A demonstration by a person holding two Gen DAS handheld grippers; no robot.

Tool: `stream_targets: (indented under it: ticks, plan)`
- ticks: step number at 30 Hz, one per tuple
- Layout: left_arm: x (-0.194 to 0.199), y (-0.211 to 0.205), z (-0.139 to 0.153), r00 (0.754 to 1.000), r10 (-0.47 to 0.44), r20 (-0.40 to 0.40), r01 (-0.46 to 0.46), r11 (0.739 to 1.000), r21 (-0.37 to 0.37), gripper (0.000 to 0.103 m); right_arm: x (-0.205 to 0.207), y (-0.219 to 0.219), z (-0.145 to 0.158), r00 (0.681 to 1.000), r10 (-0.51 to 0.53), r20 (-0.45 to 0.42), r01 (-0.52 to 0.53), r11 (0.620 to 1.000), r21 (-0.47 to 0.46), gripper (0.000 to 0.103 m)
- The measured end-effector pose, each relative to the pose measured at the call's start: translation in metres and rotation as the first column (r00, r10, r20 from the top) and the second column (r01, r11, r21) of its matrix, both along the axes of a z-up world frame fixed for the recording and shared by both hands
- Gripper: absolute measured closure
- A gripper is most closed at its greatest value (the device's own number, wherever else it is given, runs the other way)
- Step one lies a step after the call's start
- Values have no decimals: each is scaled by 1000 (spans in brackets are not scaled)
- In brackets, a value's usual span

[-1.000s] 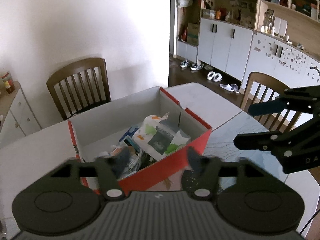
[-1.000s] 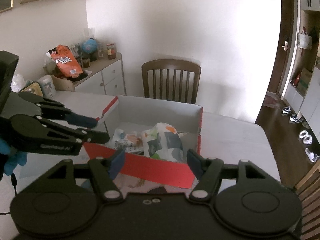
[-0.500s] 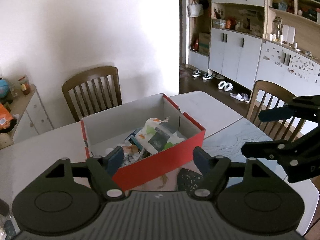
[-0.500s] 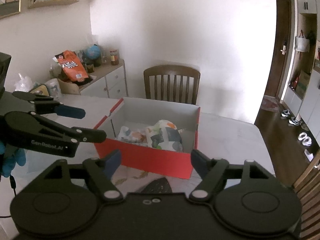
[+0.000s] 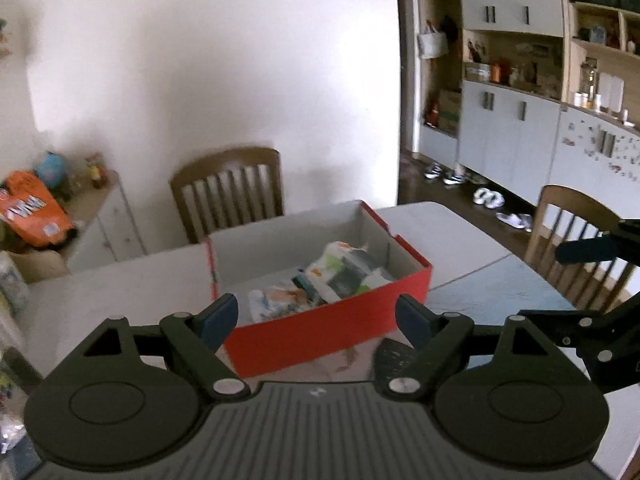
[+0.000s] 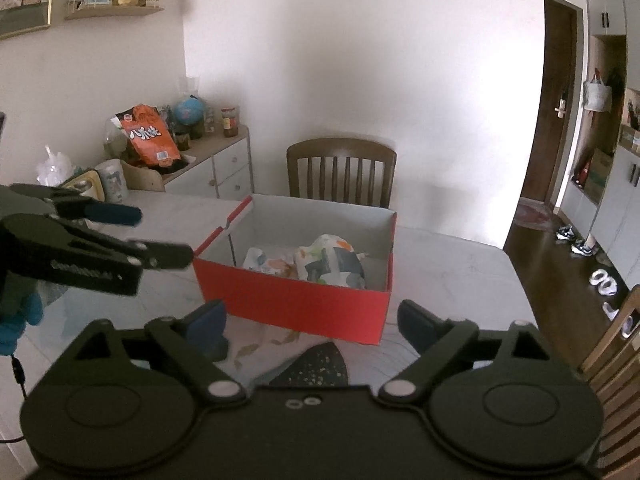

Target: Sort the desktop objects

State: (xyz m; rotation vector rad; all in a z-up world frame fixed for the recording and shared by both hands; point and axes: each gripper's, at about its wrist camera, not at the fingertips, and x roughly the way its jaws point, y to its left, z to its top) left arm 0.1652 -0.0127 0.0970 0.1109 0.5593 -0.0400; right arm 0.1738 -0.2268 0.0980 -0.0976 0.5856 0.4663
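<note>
One red box (image 6: 296,304), lid off, on white table (image 6: 452,268), holding approx. two printed packets (image 6: 330,258); more items under them, too jumbled to count. Two grippers: left gripper (image 5: 318,316) and right gripper (image 6: 312,318), both short of the box, jaws opening wide, nothing between them. One dark flat object (image 6: 316,366) in front of box, partly cut off by right gripper body; unidentifiable. Two chairs (image 5: 228,188) in left view.

My left wrist view looks down along its fingers from the tabletop's near edge toward the far right corner, the red box (image 5: 328,320) close ahead. My right wrist view faces the far edge and the chair (image 6: 341,172) behind it. Both share that box (and each other's gripper).
</note>
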Motion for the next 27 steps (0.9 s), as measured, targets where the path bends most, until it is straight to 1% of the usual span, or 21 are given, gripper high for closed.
stream_targets:
  ticks: [1,4,9,11,17,27]
  plan:
    - [-4,-1,0,1000,9,6,-9,1000,3,17,-1,0,-1,1000,-1,-4,1,1000,1,9]
    - [-9,-1,-3,1000,14,-4,-14,1000,-17,17,-3,0,-6,1000,-8,-12,8,1000,4,9]
    - [-10,1,-11,999,41,-20,-41,999,-1,17,-3,-1,-12,999,-11,-33,11,1000,8,9]
    - [-10,1,-13,998,59,-17,-58,998,19,17,-3,-1,-14,999,-12,-35,12,1000,10,9]
    - [-9,6,-17,997,82,0,-82,996,38,17,-1,0,-17,999,-16,-35,17,1000,12,9]
    - [2,18,-32,994,101,-42,-101,995,15,17,5,4,-26,998,-25,-51,25,1000,7,9]
